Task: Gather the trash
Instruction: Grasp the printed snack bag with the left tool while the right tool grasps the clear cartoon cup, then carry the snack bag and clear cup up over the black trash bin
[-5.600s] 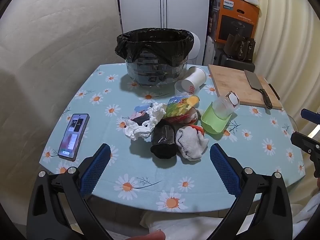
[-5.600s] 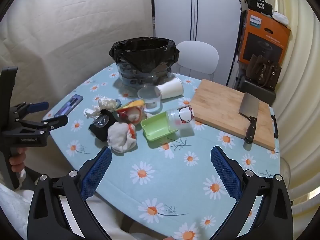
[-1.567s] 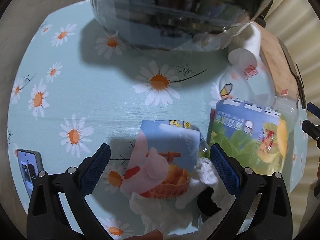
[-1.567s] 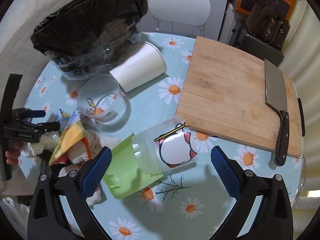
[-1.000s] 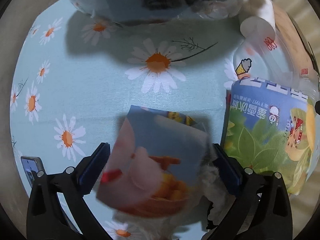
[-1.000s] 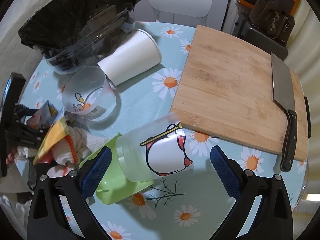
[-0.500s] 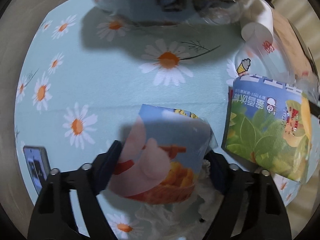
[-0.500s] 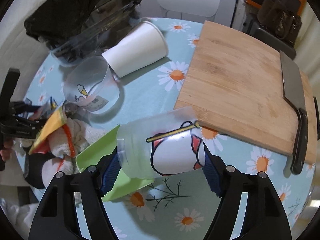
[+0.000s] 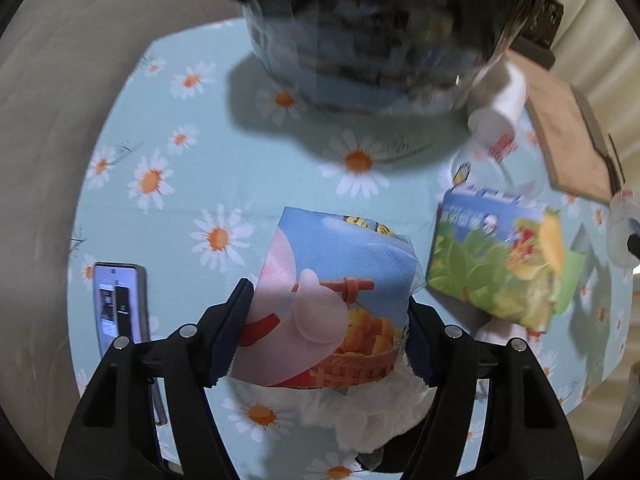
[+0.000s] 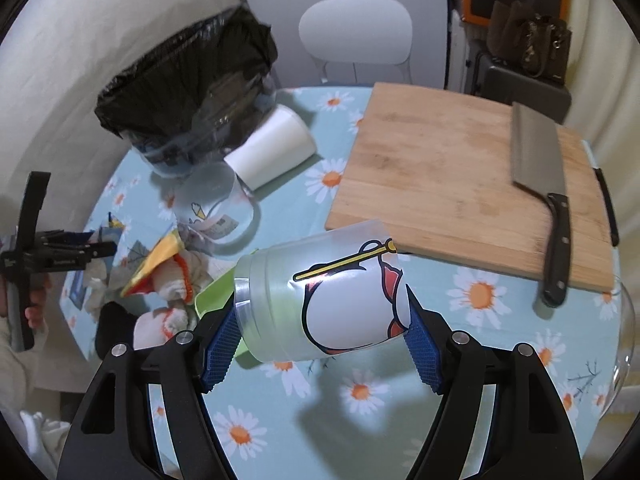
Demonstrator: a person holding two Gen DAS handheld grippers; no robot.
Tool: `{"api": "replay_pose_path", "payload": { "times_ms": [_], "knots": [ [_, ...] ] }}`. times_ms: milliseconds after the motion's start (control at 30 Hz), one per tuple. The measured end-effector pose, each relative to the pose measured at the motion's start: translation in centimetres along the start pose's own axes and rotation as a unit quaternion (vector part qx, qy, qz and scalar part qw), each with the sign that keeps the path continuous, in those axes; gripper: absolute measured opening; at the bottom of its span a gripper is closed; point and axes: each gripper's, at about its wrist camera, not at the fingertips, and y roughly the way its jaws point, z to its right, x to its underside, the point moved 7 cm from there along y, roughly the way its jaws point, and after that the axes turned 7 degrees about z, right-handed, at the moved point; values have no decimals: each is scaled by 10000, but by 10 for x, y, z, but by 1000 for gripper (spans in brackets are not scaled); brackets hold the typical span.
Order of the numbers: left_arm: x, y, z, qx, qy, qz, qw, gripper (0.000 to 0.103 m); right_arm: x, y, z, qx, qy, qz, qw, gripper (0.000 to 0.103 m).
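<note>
My left gripper (image 9: 326, 334) has its jaws closing, both blue pads already pressed against the sides of a printed snack packet (image 9: 332, 300), the one with a pink cartoon figure and a basket of oranges. The packet is off the worktop (image 9: 208, 184), with crumpled white tissue (image 9: 372, 412) lying on the cloth just under it. Just to its right sits a green and blue printed carton (image 9: 504, 264), blurred. A smartphone (image 9: 118, 304) lies near the worktop's left edge. Toward the far edge stands the clear bin with a black bag liner (image 9: 372, 40), and a white paper cup (image 9: 498, 114) lies on its side by the bin's right flank.

My right gripper (image 10: 320, 340) has its jaws partly closed and clamped on a frosted plastic cup with a cartoon print (image 10: 324, 300), held sideways above the daisy cloth. A green plastic container (image 10: 212, 296) shows just behind the cup's left end. Further left lies the trash heap: white rags with orange trim (image 10: 176, 280). A clear printed cup (image 10: 218, 210) sits between the heap and the bin. The wooden cutting board (image 10: 432, 184) with a cleaver (image 10: 540, 184) on it occupies the far right corner.
</note>
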Motion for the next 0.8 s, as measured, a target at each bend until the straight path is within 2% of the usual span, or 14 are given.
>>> {"api": "replay_pose_path", "payload": {
  "times_ms": [300,467,800],
  "knots": [
    [-33,-44,8,68,-270,704,9971,69,7,-39,2,-150,-28,298,9994,69],
    [-40,-77,8,31,-254,1090,9937,69,6,-51,0,-229,-99,415,9988,69],
    [-53,-129,9,8,-194,1706,9851,69,-17,-72,-15,-393,-385,697,9960,69]
  ]
}}
